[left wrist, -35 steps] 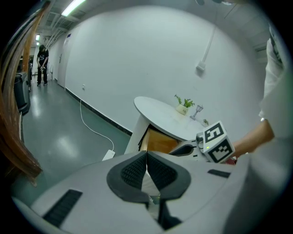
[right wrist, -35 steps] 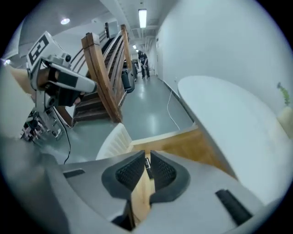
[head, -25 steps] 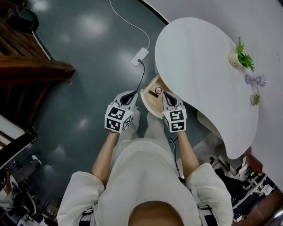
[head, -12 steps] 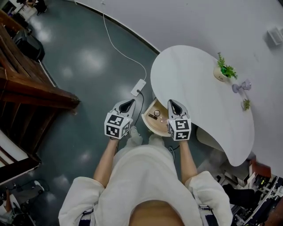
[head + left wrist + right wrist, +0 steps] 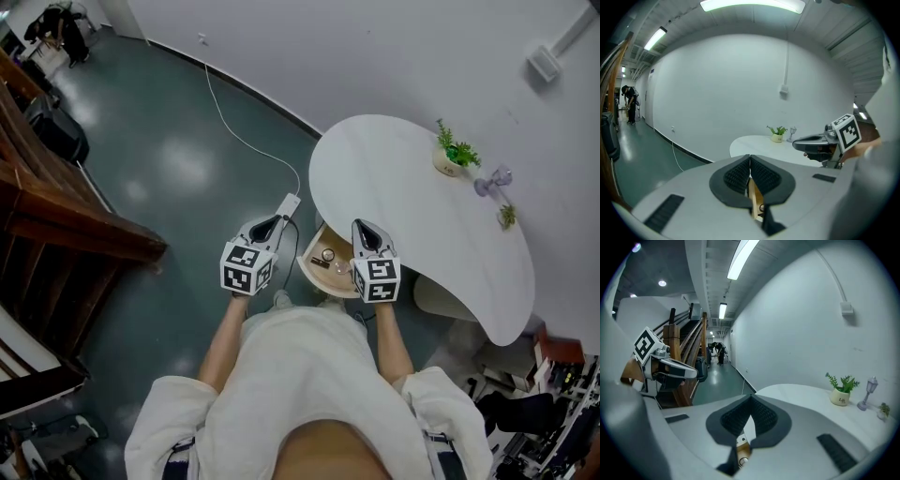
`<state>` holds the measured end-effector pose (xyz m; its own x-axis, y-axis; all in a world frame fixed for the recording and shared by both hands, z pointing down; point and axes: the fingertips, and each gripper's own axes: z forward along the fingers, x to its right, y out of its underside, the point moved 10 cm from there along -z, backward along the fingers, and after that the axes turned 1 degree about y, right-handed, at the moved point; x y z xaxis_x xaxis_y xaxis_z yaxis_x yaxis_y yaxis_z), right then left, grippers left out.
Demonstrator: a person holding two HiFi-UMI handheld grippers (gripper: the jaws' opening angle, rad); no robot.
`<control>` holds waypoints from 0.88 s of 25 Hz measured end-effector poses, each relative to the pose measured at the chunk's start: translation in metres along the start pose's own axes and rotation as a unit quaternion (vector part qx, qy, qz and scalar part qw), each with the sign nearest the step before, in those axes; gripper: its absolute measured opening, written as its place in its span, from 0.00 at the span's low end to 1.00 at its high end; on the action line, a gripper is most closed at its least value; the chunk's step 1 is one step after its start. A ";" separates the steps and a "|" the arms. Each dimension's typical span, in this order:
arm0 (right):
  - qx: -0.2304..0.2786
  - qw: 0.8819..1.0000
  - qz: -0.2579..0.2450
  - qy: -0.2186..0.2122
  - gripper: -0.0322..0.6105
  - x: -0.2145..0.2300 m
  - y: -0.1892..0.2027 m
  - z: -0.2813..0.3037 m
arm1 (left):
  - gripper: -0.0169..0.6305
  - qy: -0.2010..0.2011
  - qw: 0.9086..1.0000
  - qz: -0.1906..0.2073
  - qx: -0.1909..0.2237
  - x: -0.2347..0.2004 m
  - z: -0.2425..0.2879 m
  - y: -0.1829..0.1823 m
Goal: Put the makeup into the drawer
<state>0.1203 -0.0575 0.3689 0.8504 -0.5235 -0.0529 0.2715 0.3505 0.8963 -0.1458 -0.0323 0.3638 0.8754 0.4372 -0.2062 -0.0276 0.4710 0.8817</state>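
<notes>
Dark green floor (image 5: 159, 178) and a white wall (image 5: 375, 56) framed a white kidney-shaped table (image 5: 412, 216), which stood toward 1 o'clock from the person. Under the table's near edge a wooden drawer (image 5: 315, 277) was pulled out, and the makeup (image 5: 327, 255) lay inside it: a small round piece with a dark stick just beside it, too small to tell more. With the makeup already in there, the drawer probably stayed open only because nobody had pushed it shut yet

The left gripper (image 5: 271, 223) hung at 10 o'clock of the drawer and the right gripper (image 5: 362, 228) at 2 o'clock, so they flanked the opening without covering it. In each gripper view the ribbed fingers (image 5: 740, 174) were pressed together with nothing between them, the right pair (image 5: 761, 414) likewise, which fitted hands that had nothing left to carry. Both pointed forward and a little downward, apart from the drawer and the table

A potted plant (image 5: 450, 155) sat at the tabletop's far rim near 1 o'clock, well away from the drawer side. On the floor at 11 o'clock of the drawer lay a power strip (image 5: 287, 204), its cable (image 5: 234, 131) trailing off to the wall
</notes>
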 end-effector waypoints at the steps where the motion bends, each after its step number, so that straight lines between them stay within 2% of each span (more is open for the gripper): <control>1: 0.001 1.000 -0.001 0.001 0.05 -0.001 0.000 -0.001 | 0.05 0.000 1.000 0.001 0.002 -0.001 0.000 -0.001; 22: -0.005 1.000 0.009 0.000 0.05 0.001 0.009 0.001 | 0.05 -0.002 1.000 0.004 -0.005 -0.003 0.002 0.002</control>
<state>0.1235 -0.0553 0.3773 0.8558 -0.5161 -0.0364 0.2602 0.3686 0.8924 -0.1469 -0.0343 0.3672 0.8771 0.4382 -0.1966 -0.0402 0.4748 0.8792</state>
